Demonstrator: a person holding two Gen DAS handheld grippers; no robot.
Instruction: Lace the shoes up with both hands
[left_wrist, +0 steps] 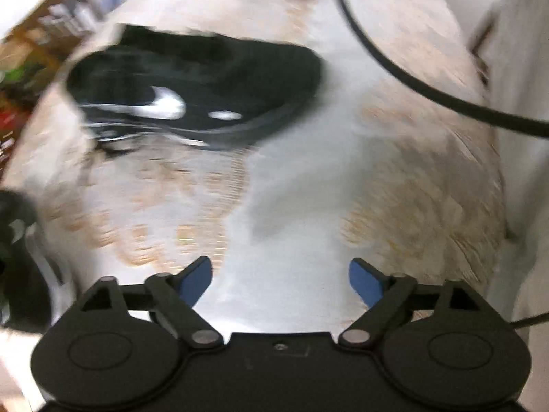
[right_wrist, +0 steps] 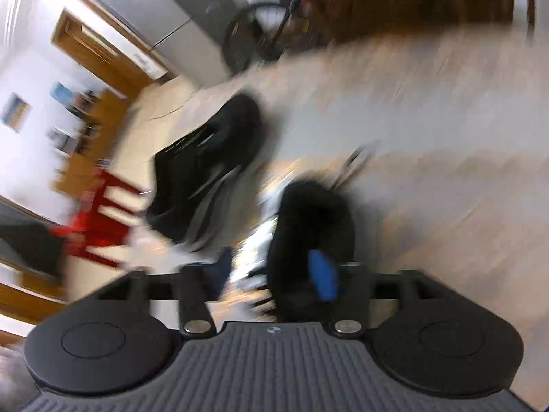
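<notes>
Pale wood floor fills both views, w/ much blur. 1 black shoe lies ahead of the left gripper and to its left side, well apart; its long axis goes across the view, not toward the jaws. A black cable crosses the floor at right. Left gripper is open wide, nothing between the blue pads.

In the right wrist view, the right gripper also stands open; a dark shape lies just before it, but the blur hides whether it is a 2nd shoe. The shoe is up-left. Probably the left hand is nearer for the reach; laces can't be made out.
</notes>
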